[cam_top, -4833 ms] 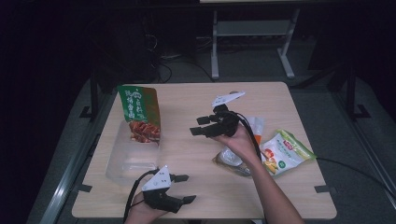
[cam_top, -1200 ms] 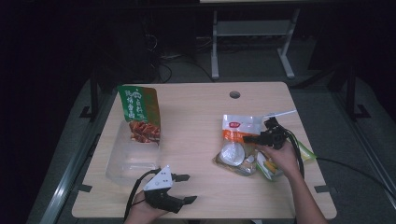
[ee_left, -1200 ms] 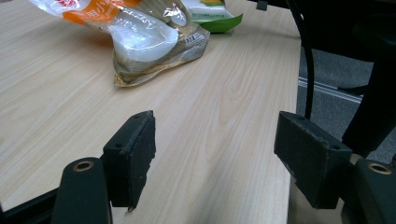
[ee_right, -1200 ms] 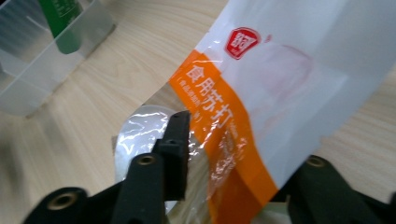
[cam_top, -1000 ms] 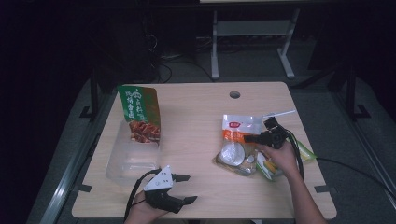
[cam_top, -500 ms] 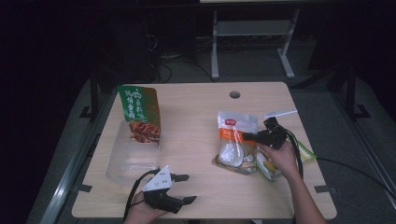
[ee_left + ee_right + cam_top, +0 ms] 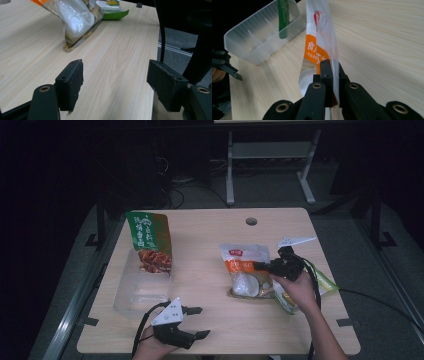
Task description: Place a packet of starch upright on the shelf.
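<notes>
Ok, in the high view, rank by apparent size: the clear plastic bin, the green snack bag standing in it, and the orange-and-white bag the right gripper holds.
1. clear plastic bin, largest.
2. and 3. green snack bag and orange-and-white bag, pinched by the right gripper: these look about alike, so I won't rank them.

Wooden table [image 7: 210, 227] carries clear tub [image 7: 141, 287], perhaps green packet [image 7: 320, 287].
</notes>
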`<state>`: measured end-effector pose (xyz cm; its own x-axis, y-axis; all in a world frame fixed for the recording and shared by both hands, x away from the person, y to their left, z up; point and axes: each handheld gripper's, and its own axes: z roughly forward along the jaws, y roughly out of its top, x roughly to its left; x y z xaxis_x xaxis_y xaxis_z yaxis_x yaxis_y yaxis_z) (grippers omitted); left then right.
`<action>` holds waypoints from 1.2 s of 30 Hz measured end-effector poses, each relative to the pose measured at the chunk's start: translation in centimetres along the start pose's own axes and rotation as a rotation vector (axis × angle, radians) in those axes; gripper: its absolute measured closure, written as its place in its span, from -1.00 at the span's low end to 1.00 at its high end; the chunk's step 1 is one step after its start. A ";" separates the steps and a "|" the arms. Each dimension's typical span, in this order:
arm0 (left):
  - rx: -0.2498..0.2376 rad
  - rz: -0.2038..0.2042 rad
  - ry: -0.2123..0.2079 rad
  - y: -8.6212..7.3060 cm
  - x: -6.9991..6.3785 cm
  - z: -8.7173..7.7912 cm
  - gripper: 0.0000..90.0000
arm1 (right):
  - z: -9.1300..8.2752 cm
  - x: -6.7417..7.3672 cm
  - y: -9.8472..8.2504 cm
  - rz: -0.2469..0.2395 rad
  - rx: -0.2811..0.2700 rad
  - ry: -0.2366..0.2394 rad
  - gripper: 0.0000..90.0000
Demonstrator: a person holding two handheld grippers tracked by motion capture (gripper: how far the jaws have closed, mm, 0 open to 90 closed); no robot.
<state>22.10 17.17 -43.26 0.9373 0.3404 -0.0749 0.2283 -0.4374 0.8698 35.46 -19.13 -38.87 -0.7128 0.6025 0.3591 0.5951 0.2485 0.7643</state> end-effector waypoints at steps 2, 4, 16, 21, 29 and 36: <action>0.001 0.003 -0.003 0.0 0.0 0.0 -0.35 | 0.0 0.2 0.1 -0.004 -0.001 0.002 1.00; 0.004 0.005 -0.005 0.0 0.0 0.1 -0.35 | 0.0 0.7 0.3 -0.024 -0.003 0.007 1.00; 0.006 -0.002 -0.016 -0.1 -0.3 0.2 -0.35 | 0.8 3.0 1.9 -0.057 -0.026 0.041 1.00; 0.003 0.000 -0.014 -0.1 -0.3 0.2 -0.36 | 1.2 3.9 2.8 -0.053 -0.044 0.070 1.00; -0.008 -0.001 -0.015 -0.2 -0.4 0.2 -0.36 | 2.1 6.1 4.6 -0.083 -0.062 0.125 1.00; -0.010 0.003 -0.022 -0.1 -0.5 0.2 -0.36 | 3.2 7.8 6.2 -0.104 -0.075 0.176 1.00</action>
<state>21.60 16.90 -43.43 0.9435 0.3209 -0.0825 0.2229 -0.4303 0.8747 34.78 -10.51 -33.02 -0.8268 0.4331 0.3589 0.4899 0.2411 0.8377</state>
